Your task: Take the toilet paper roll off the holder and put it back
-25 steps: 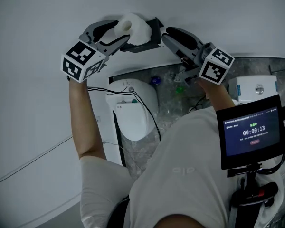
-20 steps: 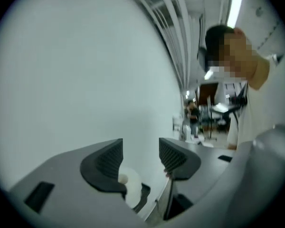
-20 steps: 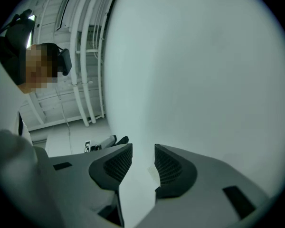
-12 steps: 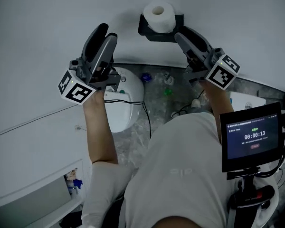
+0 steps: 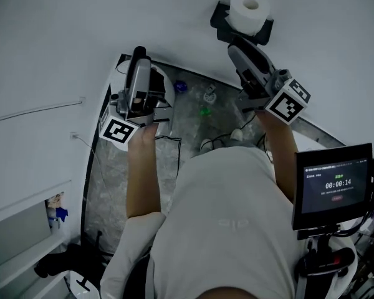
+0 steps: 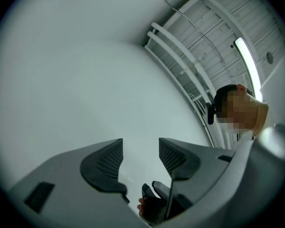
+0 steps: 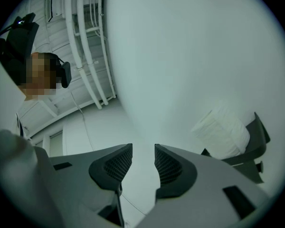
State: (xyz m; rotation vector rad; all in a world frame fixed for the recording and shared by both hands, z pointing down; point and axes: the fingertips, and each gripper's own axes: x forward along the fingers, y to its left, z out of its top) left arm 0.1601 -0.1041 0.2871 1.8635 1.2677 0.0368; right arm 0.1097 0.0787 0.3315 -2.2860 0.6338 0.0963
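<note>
The white toilet paper roll point(image 5: 249, 11) sits on its black wall holder point(image 5: 220, 15) at the top of the head view. It also shows in the right gripper view as the roll point(image 7: 223, 132) on the holder point(image 7: 257, 137), off to the right of the jaws. My right gripper point(image 5: 238, 47) points up just below the holder, its jaws a narrow gap apart and holding nothing point(image 7: 143, 156). My left gripper point(image 5: 139, 55) hangs farther left, well away from the roll. It faces the bare white wall with its jaws apart and empty point(image 6: 140, 148).
A white toilet point(image 5: 163, 83) stands under the left gripper on the grey marbled floor point(image 5: 196, 126). Small blue point(image 5: 181, 86) and green point(image 5: 204, 111) items and cables lie there. A screen on a stand point(image 5: 333, 185) is at lower right, and a shelf point(image 5: 25, 229) at lower left.
The left gripper, shut on the roll at the holder a second ago, has let go and dropped down and left. The roll now rests on the holder. The right gripper stays below it.
</note>
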